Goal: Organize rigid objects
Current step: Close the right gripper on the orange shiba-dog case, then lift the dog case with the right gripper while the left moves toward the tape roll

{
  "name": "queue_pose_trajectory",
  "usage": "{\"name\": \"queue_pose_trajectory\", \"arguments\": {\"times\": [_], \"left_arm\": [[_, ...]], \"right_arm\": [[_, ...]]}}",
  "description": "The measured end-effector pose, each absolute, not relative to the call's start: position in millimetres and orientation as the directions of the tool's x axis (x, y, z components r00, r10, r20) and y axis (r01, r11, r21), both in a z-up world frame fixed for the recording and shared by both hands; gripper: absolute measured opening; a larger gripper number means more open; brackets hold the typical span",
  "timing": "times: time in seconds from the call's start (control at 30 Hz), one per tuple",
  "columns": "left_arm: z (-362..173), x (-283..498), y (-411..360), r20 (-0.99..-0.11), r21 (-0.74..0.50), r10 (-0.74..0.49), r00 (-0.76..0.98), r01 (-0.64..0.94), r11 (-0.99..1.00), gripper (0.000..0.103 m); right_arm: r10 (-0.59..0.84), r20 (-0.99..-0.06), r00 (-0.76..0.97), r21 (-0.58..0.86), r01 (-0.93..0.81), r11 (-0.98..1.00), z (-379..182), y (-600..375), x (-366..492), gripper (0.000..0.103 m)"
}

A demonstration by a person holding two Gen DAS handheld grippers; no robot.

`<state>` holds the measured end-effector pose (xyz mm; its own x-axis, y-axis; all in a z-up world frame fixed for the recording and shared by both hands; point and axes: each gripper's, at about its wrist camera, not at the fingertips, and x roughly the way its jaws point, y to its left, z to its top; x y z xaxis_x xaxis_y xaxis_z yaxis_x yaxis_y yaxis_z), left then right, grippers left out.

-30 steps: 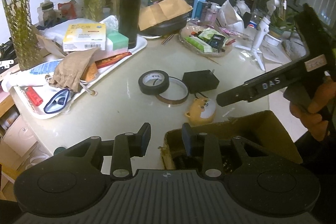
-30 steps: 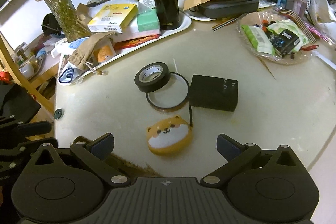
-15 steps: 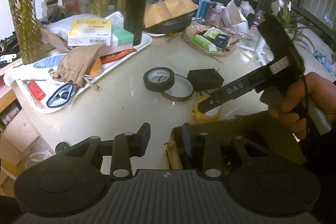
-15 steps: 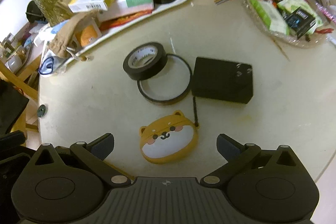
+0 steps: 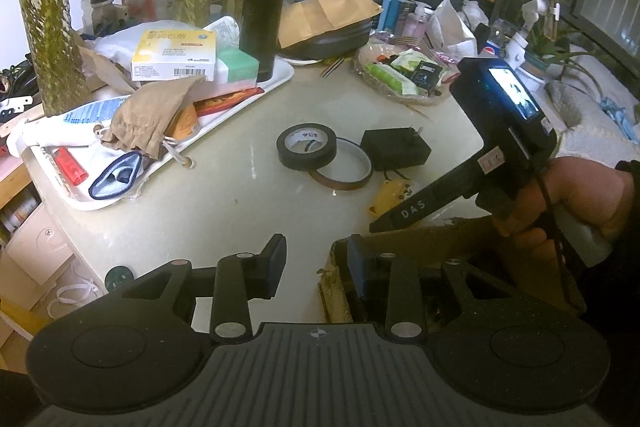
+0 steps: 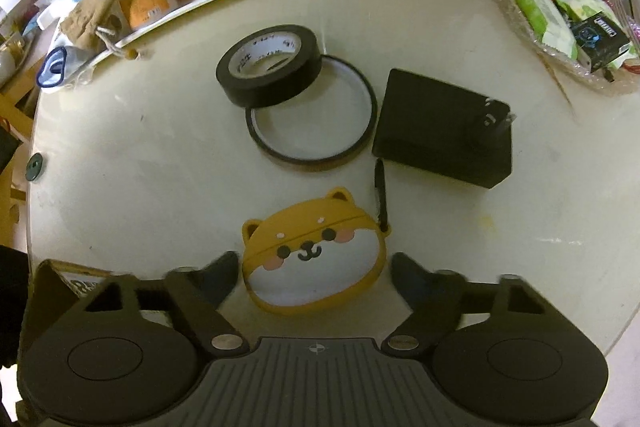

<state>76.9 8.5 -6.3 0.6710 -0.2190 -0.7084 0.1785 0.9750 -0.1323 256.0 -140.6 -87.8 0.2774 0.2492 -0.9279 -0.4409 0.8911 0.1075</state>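
An orange dog-faced case (image 6: 314, 253) lies on the beige table (image 6: 160, 155), with a black strap beside it. My right gripper (image 6: 312, 273) is open, its fingers on either side of the case, low over the table; it also shows in the left wrist view (image 5: 404, 213), hiding most of the case (image 5: 386, 197). Beyond lie a black tape roll (image 6: 269, 65), a thin brown tape ring (image 6: 312, 111) and a black adapter (image 6: 444, 129). My left gripper (image 5: 314, 261) is part open, with the wall of a cardboard box (image 5: 420, 237) between its fingers, at the table's near edge.
A white tray (image 5: 280, 83) at the back left holds boxes, a cloth pouch, a black flask (image 5: 262, 7) and a lighter. A basket of packets (image 5: 400, 79) sits at the back right. Glass vases with plants stand behind.
My right gripper has come down and forward over the table until its fingers flank the dog-faced case, and they have narrowed. My left gripper has stayed at the box.
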Motion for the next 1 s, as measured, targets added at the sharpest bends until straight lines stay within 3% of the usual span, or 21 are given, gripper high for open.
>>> {"name": "queue_pose_trajectory", "arguments": {"times": [0.83, 0.87, 0.97, 1.0], "left_arm": [[6, 104, 4, -0.685, -0.125, -0.205, 0.699, 0.164, 0.978, 0.034], [7, 107, 4, -0.684, -0.128, -0.203, 0.700, 0.159, 0.979, 0.035], [9, 112, 5, -0.678, -0.133, -0.197, 0.708, 0.146, 0.980, 0.055], [10, 114, 5, -0.675, -0.130, -0.192, 0.712, 0.141, 0.981, 0.057]], "right_arm": [[0.335, -0.812, 0.478, 0.134, -0.407, 0.904, -25, -203, 225, 0.072], [0.339, -0.806, 0.485, 0.137, -0.404, 0.904, -21, -206, 222, 0.072], [0.352, -0.787, 0.506, 0.154, -0.391, 0.907, -12, -215, 216, 0.072], [0.357, -0.781, 0.512, 0.161, -0.387, 0.908, -9, -218, 213, 0.072]]}}
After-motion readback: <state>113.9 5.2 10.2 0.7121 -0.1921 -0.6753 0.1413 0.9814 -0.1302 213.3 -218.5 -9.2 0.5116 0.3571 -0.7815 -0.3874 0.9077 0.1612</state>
